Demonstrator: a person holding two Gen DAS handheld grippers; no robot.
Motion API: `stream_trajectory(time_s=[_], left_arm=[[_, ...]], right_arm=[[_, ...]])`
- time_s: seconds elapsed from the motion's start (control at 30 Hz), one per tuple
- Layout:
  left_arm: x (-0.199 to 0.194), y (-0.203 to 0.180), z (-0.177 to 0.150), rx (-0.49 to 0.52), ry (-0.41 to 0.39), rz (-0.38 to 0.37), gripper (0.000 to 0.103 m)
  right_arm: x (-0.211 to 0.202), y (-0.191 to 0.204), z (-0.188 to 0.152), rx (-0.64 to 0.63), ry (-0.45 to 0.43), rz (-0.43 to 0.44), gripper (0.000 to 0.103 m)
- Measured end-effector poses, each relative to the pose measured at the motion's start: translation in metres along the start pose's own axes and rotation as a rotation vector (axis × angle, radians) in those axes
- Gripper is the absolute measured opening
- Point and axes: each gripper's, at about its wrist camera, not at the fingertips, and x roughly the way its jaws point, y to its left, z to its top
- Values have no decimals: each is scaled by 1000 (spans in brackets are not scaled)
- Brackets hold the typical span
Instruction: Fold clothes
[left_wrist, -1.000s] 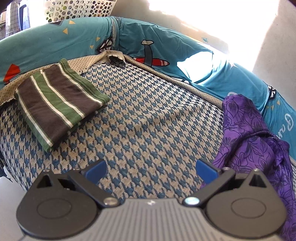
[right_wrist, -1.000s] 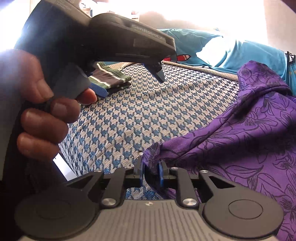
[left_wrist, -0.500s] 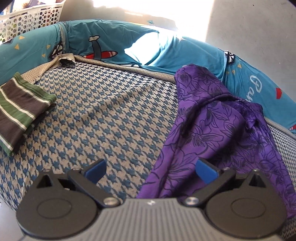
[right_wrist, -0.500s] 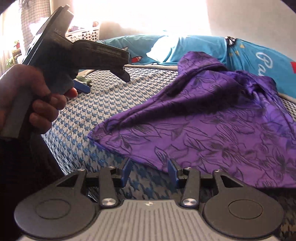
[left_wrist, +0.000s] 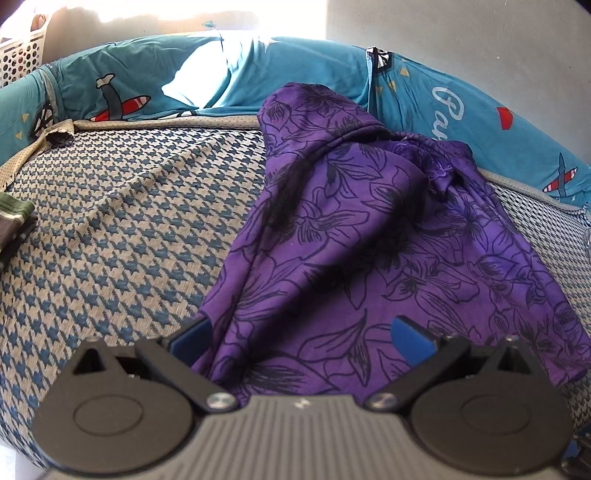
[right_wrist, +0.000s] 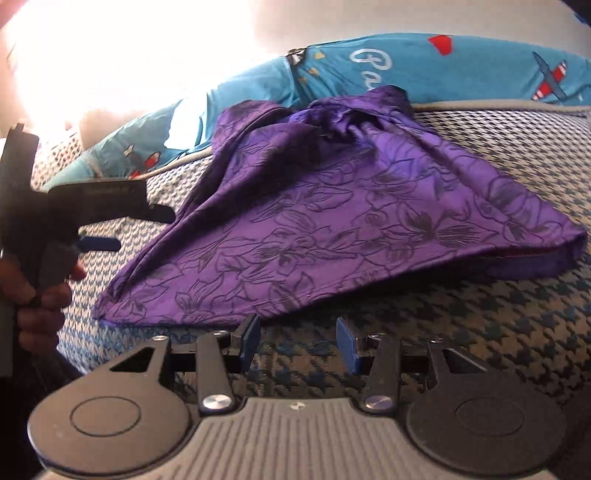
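While both of my tools stand with their jaws apart and nothing between them, I read this as the spreading step of a fold, though I cannot settle how far along it is. My left tool (left_wrist: 301, 334) hangs over the near left corner of the purple floral garment (left_wrist: 369, 236), one blue pad off its edge and the other over the cloth, gripping nothing. My right tool (right_wrist: 297, 341) sits just short of the garment's near hem, over bare bedcover, also empty. In the right view I see the hand (right_wrist: 35, 291) that carries the left tool beside the cloth's left corner.

Out from the tools, the garment lies on the houndstooth bed (left_wrist: 122, 236), near the teal aeroplane-print pillows (left_wrist: 147, 88). It fans wide toward me and bunches into a rumpled knot at the far end, with its right edge doubled under. I judge the next move calls for a pinch on each near corner and a pull to flatten it, since the thin fabric will likely slide and crease.

At the far left edge a folded striped piece (left_wrist: 13, 218) rests on the bed
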Motion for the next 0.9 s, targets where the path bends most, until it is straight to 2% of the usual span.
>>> stream_trajectory(time_s=[0.13,0.27,0.37,0.63,0.8,0.87,0.9], left_arm=[[7,-12,-5,24,24,-4,103],[15,-25,-11,49,47,-6,103],[19,-33,-15,72,57,-7,103],[23,-47,-24,126,71,-49,103],[28,-53,-27,145,83,-48,103],[29,-53,-28,147,86,-48,103],[29,-53,-28,148,88,-46,103]], right_arm=[[-6,-34,6,190,-27,7,52],[-10,-61,11,348,-52,11,53],[-7,-76,15,458,-52,45,53],[14,-91,25,587,-59,36,53],[21,-97,25,651,-86,38,52],[24,-95,27,634,-96,14,47],[25,-93,28,625,-98,-3,37]])
